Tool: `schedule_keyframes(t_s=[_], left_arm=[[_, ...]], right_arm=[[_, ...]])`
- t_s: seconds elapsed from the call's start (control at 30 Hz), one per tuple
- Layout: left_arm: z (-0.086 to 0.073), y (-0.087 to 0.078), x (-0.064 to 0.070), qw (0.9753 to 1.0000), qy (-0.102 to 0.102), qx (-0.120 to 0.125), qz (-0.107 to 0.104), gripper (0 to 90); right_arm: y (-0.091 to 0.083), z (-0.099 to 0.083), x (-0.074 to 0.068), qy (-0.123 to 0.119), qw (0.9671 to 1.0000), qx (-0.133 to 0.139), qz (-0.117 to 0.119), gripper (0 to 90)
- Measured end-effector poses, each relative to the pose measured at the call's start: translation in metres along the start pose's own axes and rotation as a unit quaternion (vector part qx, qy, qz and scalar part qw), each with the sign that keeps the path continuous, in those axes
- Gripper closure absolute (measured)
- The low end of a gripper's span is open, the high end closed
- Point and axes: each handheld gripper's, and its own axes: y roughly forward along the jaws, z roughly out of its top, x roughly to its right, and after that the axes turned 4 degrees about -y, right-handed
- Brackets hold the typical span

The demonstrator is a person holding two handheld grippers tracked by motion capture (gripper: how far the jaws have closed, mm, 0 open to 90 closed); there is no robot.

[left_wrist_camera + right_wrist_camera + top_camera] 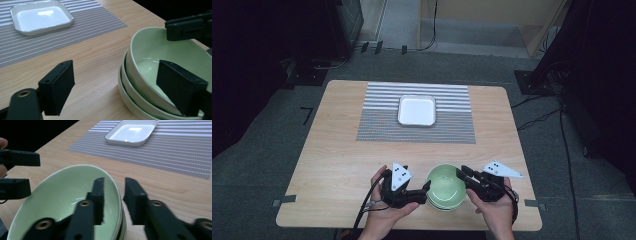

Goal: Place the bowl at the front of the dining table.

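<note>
Now my left gripper [426, 192] is open wide beside the stack of green bowls [445, 187] near the table's [342, 155] front edge. Then my right gripper [460, 174] straddles the top bowl's rim, not squeezing.

Overhead light even on my table [342, 150], surroundings dark. Glare patch on white tray [45, 12] and inside green bowl [72, 200]. Near jaws soft, slightly out of focus. Shadows faint.

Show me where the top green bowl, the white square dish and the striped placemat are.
top green bowl [445, 186], high view, inside of the bowl.
white square dish [416, 110], high view, flat middle.
striped placemat [377, 127], high view, bare lower left part.
</note>
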Motion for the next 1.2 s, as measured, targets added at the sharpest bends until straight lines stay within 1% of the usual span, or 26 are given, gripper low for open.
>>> schedule_keyframes(t_s=[0.03, 0.07, 0.13, 0.2, 0.23, 0.3, 0.4, 0.43, 0.47, 0.5, 0.53, 0.57, 0.6, 0.67, 0.73, 0.77, 0.83, 0.9, 0.93, 0.97, 1.0, 1.03, 1.1, 1.13, 1.17, 1.2], left_arm=[[0.0, 0.0, -0.001, 1.0, -0.003, 0.001, 0.002, 22.6], [0.0, 0.0, -0.001, 1.0, -0.003, 0.0, 0.003, 22.6], [0.0, 0.0, -0.002, 1.0, -0.003, -0.003, -0.002, 23.9], [0.0, 0.0, -0.001, 1.0, -0.003, -0.005, -0.004, 24.8], [0.0, 0.001, -0.001, 1.0, -0.002, -0.006, -0.005, 25.5], [-0.001, 0.001, 0.001, 0.9999, 0.002, -0.008, -0.006, 26.2], [-0.001, 0.002, 0.002, 0.9999, 0.002, -0.01, -0.01, 26.2], [-0.001, 0.002, 0.003, 0.9999, 0.002, -0.01, -0.011, 26.2], [-0.001, 0.002, 0.003, 0.9999, 0.002, -0.01, -0.012, 26.4], [-0.001, 0.002, 0.003, 0.9999, 0.003, -0.01, -0.013, 26.5], [-0.001, 0.002, 0.003, 0.9999, 0.002, -0.01, -0.013, 26.5], [-0.001, 0.002, 0.003, 0.9999, 0.002, -0.01, -0.013, 26.5], [-0.001, 0.002, 0.002, 0.9999, 0.002, -0.009, -0.013, 26.5], [-0.001, 0.002, 0.001, 0.9999, 0.002, -0.01, -0.012, 26.5], [-0.001, 0.002, 0.001, 0.9999, 0.003, -0.01, -0.012, 26.5], [-0.001, 0.002, 0.002, 0.9999, 0.003, -0.01, -0.012, 26.5], [-0.001, 0.002, 0.002, 0.9999, 0.004, -0.011, -0.013, 26.5], [-0.001, 0.002, 0.003, 0.9999, 0.007, -0.01, -0.011, 26.5], [-0.001, 0.002, 0.003, 0.9999, 0.007, -0.01, -0.011, 26.5], [-0.001, 0.002, 0.003, 0.9998, 0.009, -0.011, -0.011, 26.5], [-0.001, 0.002, 0.004, 0.9998, 0.01, -0.012, -0.011, 26.5], [-0.001, 0.002, 0.004, 0.9998, 0.011, -0.012, -0.011, 26.5], [-0.001, 0.002, 0.004, 0.9998, 0.012, -0.011, -0.012, 26.6], [-0.001, 0.002, 0.004, 0.9998, 0.012, -0.011, -0.012, 26.6], [-0.001, 0.002, 0.004, 0.9998, 0.013, -0.012, -0.011, 26.8], [-0.001, 0.002, 0.004, 0.9998, 0.012, -0.012, -0.012, 26.8]], right_arm=[[0.0, -0.001, 0.0, -0.001, 1.0, -0.003, -0.001, 76.1], [0.001, -0.001, 0.001, -0.001, 1.0, -0.007, -0.001, 76.1], [0.002, -0.002, 0.0, -0.001, 0.9999, -0.012, 0.001, 77.6], [0.003, -0.003, 0.0, -0.004, 0.9999, -0.014, -0.007, 81.2], [0.003, -0.003, 0.0, -0.002, 0.9999, -0.013, -0.009, 83.7], [0.002, -0.003, 0.0, -0.003, 0.9999, -0.011, -0.01, 84.5], [0.002, -0.004, -0.003, -0.031, 0.9993, -0.009, -0.021, 86.6], [0.002, -0.004, -0.005, -0.049, 0.9983, -0.008, -0.03, 87.0], [0.002, -0.005, -0.008, -0.062, 0.9974, -0.001, -0.036, 87.1], [0.002, -0.006, -0.009, -0.076, 0.9963, 0.012, -0.037, 87.0], [0.001, -0.006, -0.01, -0.089, 0.9951, 0.022, -0.037, 86.9], [-0.001, -0.006, -0.012, -0.101, 0.9934, 0.039, -0.036, 86.6], [-0.001, -0.006, -0.012, -0.101, 0.9934, 0.039, -0.036, 86.6], [-0.001, -0.004, -0.01, -0.089, 0.995, 0.037, -0.029, 85.8], [-0.002, -0.001, -0.006, -0.061, 0.9978, 0.019, -0.015, 84.0], [-0.002, 0.0, -0.005, -0.052, 0.9985, 0.009, -0.012, 84.0], [-0.004, 0.001, -0.006, -0.055, 0.9983, -0.001, -0.016, 83.3], [-0.004, 0.002, -0.008, -0.058, 0.9979, -0.017, -0.023, 81.7], [-0.004, 0.002, -0.008, -0.058, 0.9979, -0.017, -0.023, 81.7], [-0.002, 0.003, -0.01, -0.058, 0.9971, -0.042, -0.025, 78.0], [-0.001, 0.004, -0.01, -0.057, 0.9968, -0.051, -0.023, 76.5], [0.001, 0.004, -0.01, -0.053, 0.9964, -0.063, -0.021, 77.1], [0.003, 0.002, -0.009, -0.054, 0.9965, -0.059, -0.024, 79.9], [0.003, 0.002, -0.009, -0.054, 0.9965, -0.059, -0.024, 79.9], [0.004, 0.0, -0.011, -0.067, 0.9957, -0.052, -0.036, 83.2], [0.004, -0.001, -0.012, -0.076, 0.9948, -0.051, -0.045, 84.3]])
